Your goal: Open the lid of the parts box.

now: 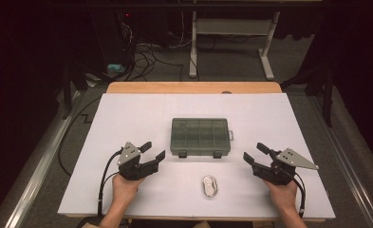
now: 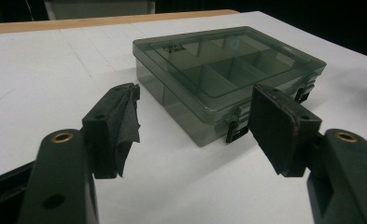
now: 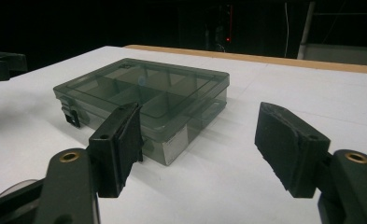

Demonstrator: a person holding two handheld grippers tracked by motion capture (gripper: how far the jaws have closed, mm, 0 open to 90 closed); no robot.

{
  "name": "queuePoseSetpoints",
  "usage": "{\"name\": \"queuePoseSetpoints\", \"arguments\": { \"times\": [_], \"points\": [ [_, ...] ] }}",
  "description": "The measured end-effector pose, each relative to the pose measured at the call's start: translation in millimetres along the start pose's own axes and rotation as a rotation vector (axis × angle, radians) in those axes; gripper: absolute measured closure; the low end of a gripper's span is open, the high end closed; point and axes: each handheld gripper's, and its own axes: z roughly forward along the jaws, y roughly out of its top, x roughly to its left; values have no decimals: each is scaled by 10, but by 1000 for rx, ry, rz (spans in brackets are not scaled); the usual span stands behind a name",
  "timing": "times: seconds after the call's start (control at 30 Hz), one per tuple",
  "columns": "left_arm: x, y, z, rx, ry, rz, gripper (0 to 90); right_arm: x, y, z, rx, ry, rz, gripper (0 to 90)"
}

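A smoky transparent compartment box lies closed in the middle of the white table, its two latches facing the person. A small silver oval object rests in front of it near the table's front edge. My left gripper is held at the left of the box, open and empty, and the box lies ahead between its jaws. At the right of the box my right gripper is open too, with nothing in it; the box shows ahead of its left jaw.
The white sheet covers a wooden table. Beyond the far edge are the floor, cables and a white desk frame. Bare white surface surrounds the box on all sides.
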Motion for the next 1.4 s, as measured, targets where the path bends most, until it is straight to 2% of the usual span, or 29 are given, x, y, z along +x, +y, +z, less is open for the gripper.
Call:
{"name": "queuePoseSetpoints", "arguments": {
  "times": [0.47, 0.6, 0.9, 0.97, 1.03, 1.13, 1.3, 1.4],
  "points": [
    [-56, -53, 149, 43, 7, 26, 335, 16, 64, 97, 25, 16, 14, 343],
    [-60, -39, 183, 51, 18, 13, 343, 30, 94, 138, 53, 27, 12, 364],
    [-116, -32, 261, 72, 29, 36, 390, 73, 163, 236, 108, 34, 2, 433],
    [-128, -23, 282, 76, 31, 36, 398, 81, 179, 264, 130, 35, 1, 456],
    [-136, -20, 305, 65, 49, 71, 381, 84, 192, 298, 155, 42, 0, 473],
    [-143, -16, 335, 89, 65, 100, 380, 77, 220, 342, 199, 52, 14, 499],
    [-149, -10, 372, 128, 77, 102, 393, 80, 252, 422, 281, 58, -19, 538],
    [-135, 1, 381, 150, 87, 101, 417, 72, 252, 459, 317, 64, -21, 562]
  ]
}}
